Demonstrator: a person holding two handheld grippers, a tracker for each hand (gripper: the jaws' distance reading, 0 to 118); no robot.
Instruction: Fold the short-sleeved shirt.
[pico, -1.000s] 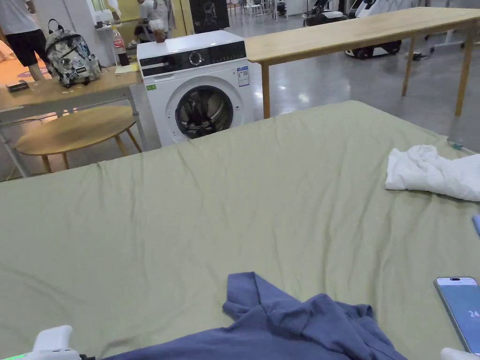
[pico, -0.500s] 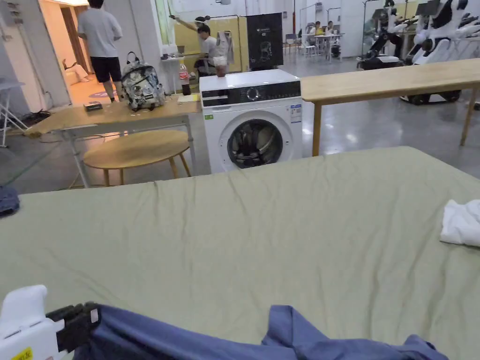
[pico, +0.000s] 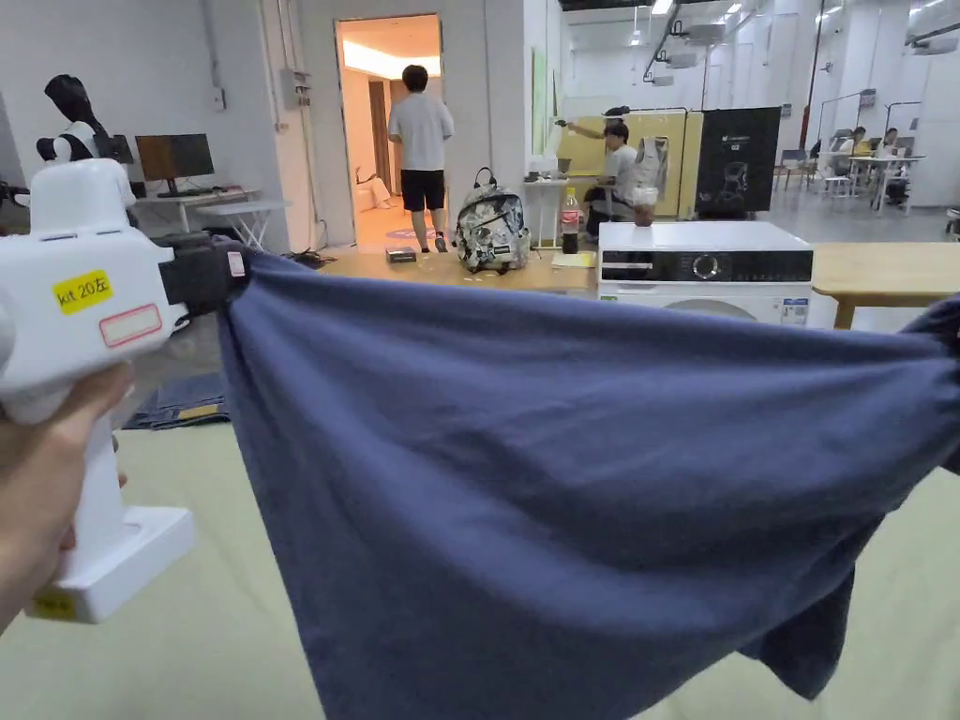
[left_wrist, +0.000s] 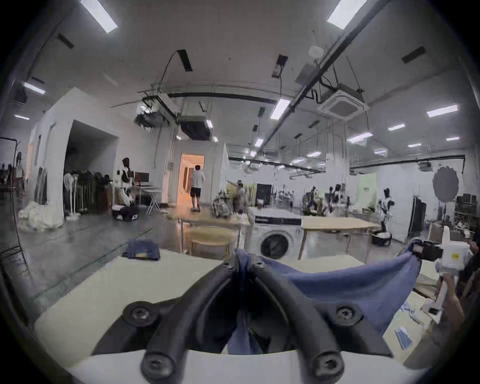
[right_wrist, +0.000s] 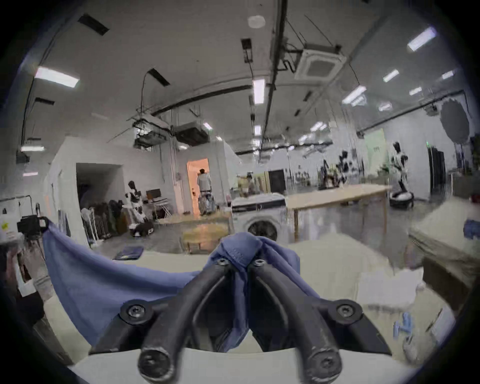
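Observation:
A blue short-sleeved shirt (pico: 562, 487) hangs stretched in the air above the green-covered table (pico: 187, 656). My left gripper (pico: 230, 272) is shut on its upper left corner, a hand holding the white body. In the left gripper view the black jaws (left_wrist: 242, 262) pinch blue cloth, and the shirt (left_wrist: 350, 280) runs right to the other gripper (left_wrist: 418, 249). In the right gripper view my right gripper (right_wrist: 240, 262) is shut on a bunched corner of the shirt (right_wrist: 104, 275), which spans left to the left gripper (right_wrist: 45, 226).
Beyond the table stand a white washing machine (pico: 703, 272), a wooden bench table (pico: 886, 267) and a low round table (left_wrist: 210, 235). A backpack (pico: 491, 232) and bottle sit on a desk. A folded blue cloth (pico: 183, 403) lies at the far left. People are in the background.
Both grippers have lifted the shirt off the table and spread it wide in the air. The head camera has tilted up.

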